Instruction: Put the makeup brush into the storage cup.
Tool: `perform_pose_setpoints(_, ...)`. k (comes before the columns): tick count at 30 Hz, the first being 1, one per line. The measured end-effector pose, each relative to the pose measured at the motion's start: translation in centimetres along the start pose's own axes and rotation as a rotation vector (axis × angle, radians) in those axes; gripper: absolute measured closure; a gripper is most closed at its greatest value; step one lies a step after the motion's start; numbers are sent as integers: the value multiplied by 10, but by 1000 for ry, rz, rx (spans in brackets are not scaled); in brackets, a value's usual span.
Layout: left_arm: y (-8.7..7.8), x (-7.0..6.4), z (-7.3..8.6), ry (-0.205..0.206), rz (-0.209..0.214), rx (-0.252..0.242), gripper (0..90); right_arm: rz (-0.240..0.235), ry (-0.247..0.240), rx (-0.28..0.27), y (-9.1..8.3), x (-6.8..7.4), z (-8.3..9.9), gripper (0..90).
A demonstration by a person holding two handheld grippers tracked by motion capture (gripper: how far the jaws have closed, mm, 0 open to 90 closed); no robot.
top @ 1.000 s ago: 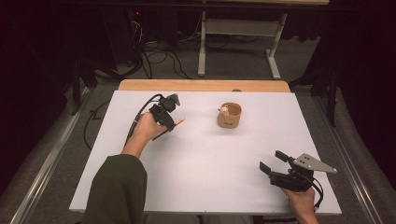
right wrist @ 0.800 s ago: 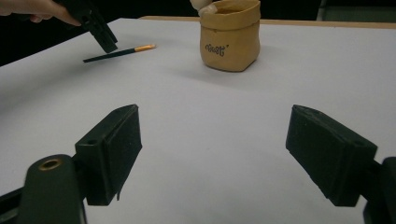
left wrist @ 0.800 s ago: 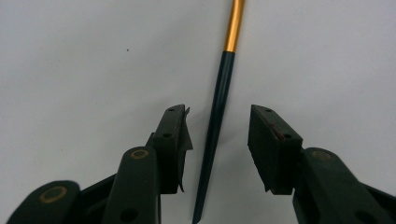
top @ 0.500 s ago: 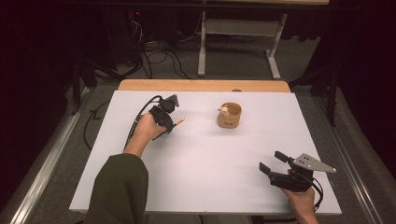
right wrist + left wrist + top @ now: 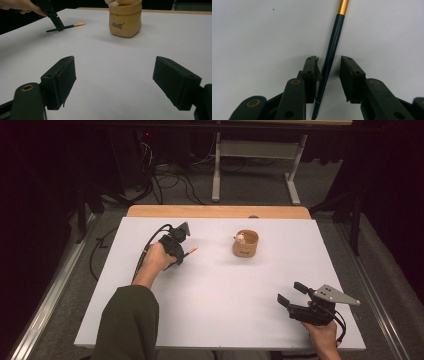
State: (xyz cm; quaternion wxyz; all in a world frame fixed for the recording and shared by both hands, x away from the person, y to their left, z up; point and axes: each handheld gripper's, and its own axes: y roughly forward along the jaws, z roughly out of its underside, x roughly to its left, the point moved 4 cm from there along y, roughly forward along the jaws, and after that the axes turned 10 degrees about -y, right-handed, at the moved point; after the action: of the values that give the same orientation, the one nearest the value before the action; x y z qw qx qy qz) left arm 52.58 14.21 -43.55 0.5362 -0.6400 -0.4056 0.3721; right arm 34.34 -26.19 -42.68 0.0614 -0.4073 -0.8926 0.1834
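High view: left gripper point(image 5: 179, 251) down on pencil point(image 5: 192, 251), left of tan pouch point(image 5: 246, 243). Left gripper view: jaws narrow around the flat-lying pencil point(image 5: 331, 50), not clamped, ready for pinching. Right gripper view: right gripper point(image 5: 122, 82) wide, idle, near.

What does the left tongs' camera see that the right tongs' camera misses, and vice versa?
Left gripper view: close up, a dark stick with a gold band lies between the open jaws of the left tongs. Right gripper view: a tan pouch, a hand, and the right tongs spread wide above the table. Both share the stick and the white table.
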Motion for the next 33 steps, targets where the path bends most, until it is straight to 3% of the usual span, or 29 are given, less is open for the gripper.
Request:
perform_pose_setpoints(20, 0, -3, 0, 35, 6, 18, 826, 0, 1, 5, 1, 0, 0, 208)
perform_pose_setpoints(33, 0, -2, 0, 23, 18, 18, 832, 0, -3, 11, 1, 1, 0, 211)
